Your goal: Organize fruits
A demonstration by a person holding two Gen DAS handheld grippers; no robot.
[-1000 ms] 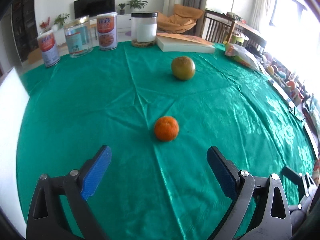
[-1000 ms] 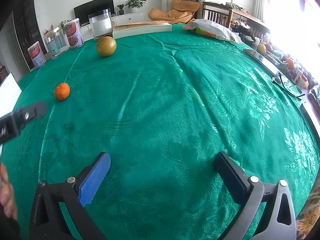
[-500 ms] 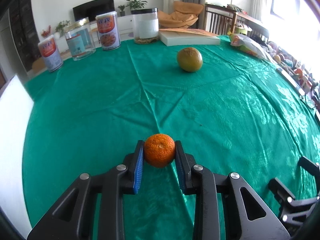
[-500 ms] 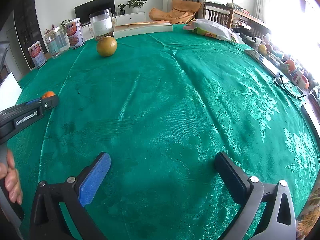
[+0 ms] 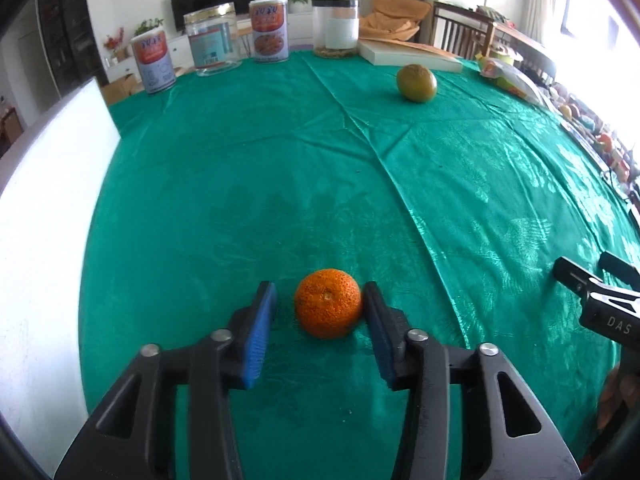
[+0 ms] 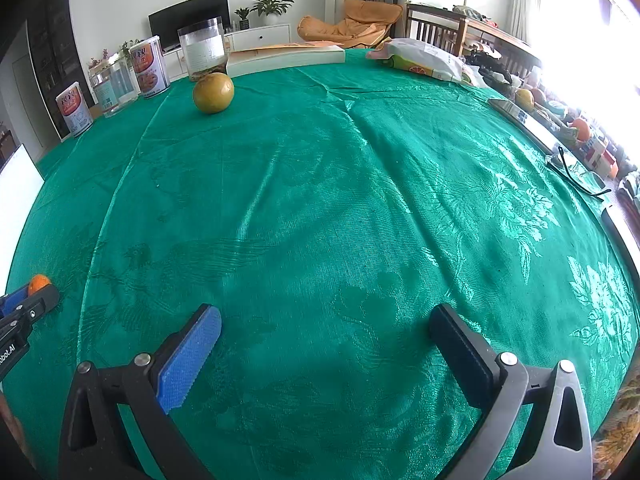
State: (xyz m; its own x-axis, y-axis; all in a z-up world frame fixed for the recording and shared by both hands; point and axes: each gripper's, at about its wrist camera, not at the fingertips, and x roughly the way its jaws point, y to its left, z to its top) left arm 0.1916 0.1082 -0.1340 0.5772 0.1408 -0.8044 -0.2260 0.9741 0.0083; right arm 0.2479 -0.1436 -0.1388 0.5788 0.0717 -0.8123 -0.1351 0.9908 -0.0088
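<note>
The small orange (image 5: 328, 303) sits on the green tablecloth (image 5: 280, 168), right between the two fingers of the left gripper (image 5: 320, 308). That gripper has just been opening up and has let go: there is a clear gap between the blue pad on the left finger (image 5: 260, 332) and the fruit, while the other finger looks like it is right up against the orange's side, and it is hard to tell if it really touches. In the right wrist view only a tiny bit of this orange (image 6: 39, 282) peeks out at the left edge, mostly hidden behind the tip of the left gripper (image 6: 24, 306), which is cut off by the edge there. The right gripper (image 6: 326, 330) hangs wide open above bare cloth with nothing between its fingers. From the left wrist view you can only see its black tips (image 5: 592, 280) at the right edge, and part of a hand (image 5: 618, 394) is cut off in the corner. A bigger yellow-green fruit (image 5: 416, 83) sits well apart near the far side of the table, close to a flat white box (image 5: 412, 56). Behind it stand two tins and two clear jars (image 5: 212, 44) in a row. More fruit (image 6: 580, 128) shows off the table on the right, but the bright window light washes it out so it is hard to make out
</note>
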